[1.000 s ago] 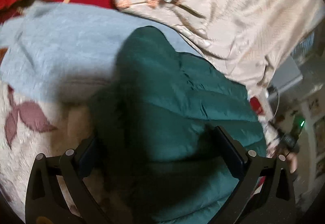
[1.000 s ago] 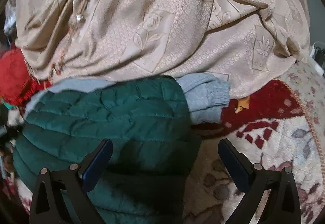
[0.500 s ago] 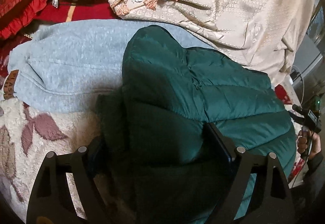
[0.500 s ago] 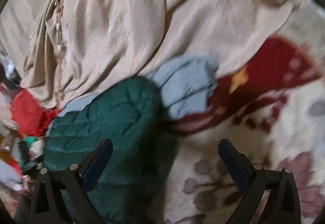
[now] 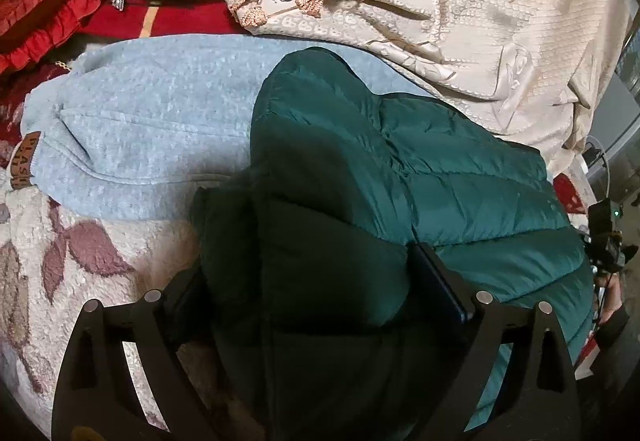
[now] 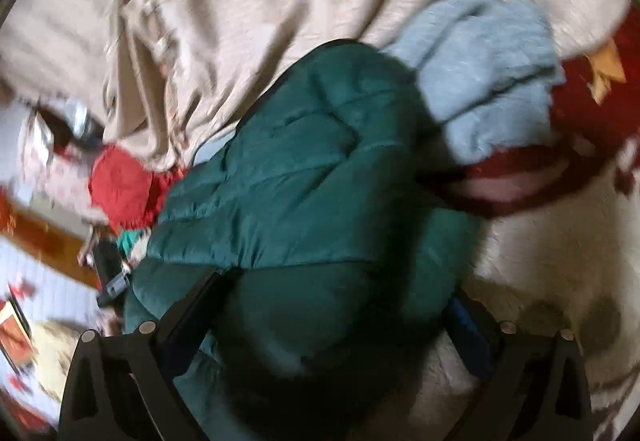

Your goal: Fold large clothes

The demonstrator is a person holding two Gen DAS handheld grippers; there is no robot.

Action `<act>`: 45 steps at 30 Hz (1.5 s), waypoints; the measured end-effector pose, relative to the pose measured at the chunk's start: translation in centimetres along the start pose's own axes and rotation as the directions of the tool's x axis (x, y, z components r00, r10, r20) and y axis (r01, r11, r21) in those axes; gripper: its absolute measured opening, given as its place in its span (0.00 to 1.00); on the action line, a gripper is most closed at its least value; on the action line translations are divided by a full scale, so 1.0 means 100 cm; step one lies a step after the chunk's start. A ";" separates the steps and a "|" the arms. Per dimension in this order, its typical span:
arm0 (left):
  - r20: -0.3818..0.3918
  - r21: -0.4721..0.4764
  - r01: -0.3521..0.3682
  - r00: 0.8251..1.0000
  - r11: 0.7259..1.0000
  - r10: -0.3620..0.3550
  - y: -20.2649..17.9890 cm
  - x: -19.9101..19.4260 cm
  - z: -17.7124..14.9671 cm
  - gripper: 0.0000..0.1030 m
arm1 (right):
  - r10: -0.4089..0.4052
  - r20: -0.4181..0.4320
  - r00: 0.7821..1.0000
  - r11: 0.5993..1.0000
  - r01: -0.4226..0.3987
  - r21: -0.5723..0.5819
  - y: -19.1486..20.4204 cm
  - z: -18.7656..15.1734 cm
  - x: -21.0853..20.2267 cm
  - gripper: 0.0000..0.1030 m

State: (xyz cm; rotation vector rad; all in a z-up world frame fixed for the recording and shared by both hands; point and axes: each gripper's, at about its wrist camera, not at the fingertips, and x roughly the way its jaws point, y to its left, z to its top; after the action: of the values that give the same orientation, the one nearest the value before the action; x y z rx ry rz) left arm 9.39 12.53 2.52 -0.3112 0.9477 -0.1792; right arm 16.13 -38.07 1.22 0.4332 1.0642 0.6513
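A dark green puffer jacket (image 5: 440, 169) lies bunched on a floral blanket (image 5: 80, 261), partly over a light grey knit sweater (image 5: 152, 121). My left gripper (image 5: 312, 293) has a thick fold of the jacket filling the space between its fingers; both pads touch it and the jaws are opening. In the blurred right wrist view the jacket (image 6: 304, 177) fills the middle with the sweater (image 6: 488, 61) behind it. My right gripper (image 6: 328, 313) stands wide open, astride the jacket's near end, its left finger lying over the fabric.
A crumpled beige embroidered bedspread (image 5: 480, 21) with tassels is heaped behind the clothes. A red ruffled cushion (image 5: 44, 9) sits at the far left. A hand (image 5: 608, 293) and a dark device (image 5: 604, 233) show at the right edge. Floral blanket (image 6: 560, 241) extends right of the jacket.
The right gripper has dropped and tilted down, from hovering beside the jacket to straddling its near end. The left gripper narrowed a little on the jacket fold and tipped slightly.
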 end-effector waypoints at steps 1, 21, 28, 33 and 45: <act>0.005 0.009 -0.015 1.000 1.000 0.015 -0.002 0.000 0.000 0.92 | -0.009 0.007 1.000 1.000 0.009 -0.017 0.001 -0.001 0.001 0.94; 0.170 0.020 -0.455 0.879 0.890 0.446 -0.066 -0.009 -0.017 0.42 | -0.307 0.126 0.943 0.886 0.332 -0.323 0.072 -0.005 0.007 0.41; 0.179 0.024 -0.465 0.873 0.885 0.454 -0.069 -0.010 -0.019 0.42 | -0.313 0.131 0.941 0.880 0.339 -0.332 0.069 -0.007 0.007 0.41; 0.176 0.027 -0.461 0.876 0.887 0.450 -0.069 -0.010 -0.019 0.42 | -0.310 0.130 0.942 0.882 0.336 -0.331 0.070 -0.007 0.007 0.41; 0.182 0.029 -0.459 0.876 0.888 0.447 -0.070 -0.010 -0.020 0.42 | -0.341 0.149 0.928 0.859 0.372 -0.352 0.076 -0.009 0.005 0.42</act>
State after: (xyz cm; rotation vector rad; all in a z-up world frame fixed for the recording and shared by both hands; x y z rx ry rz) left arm 7.04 5.90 4.53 -0.0293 0.8175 0.2436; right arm 13.37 -32.06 5.20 -0.0744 0.8843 0.4826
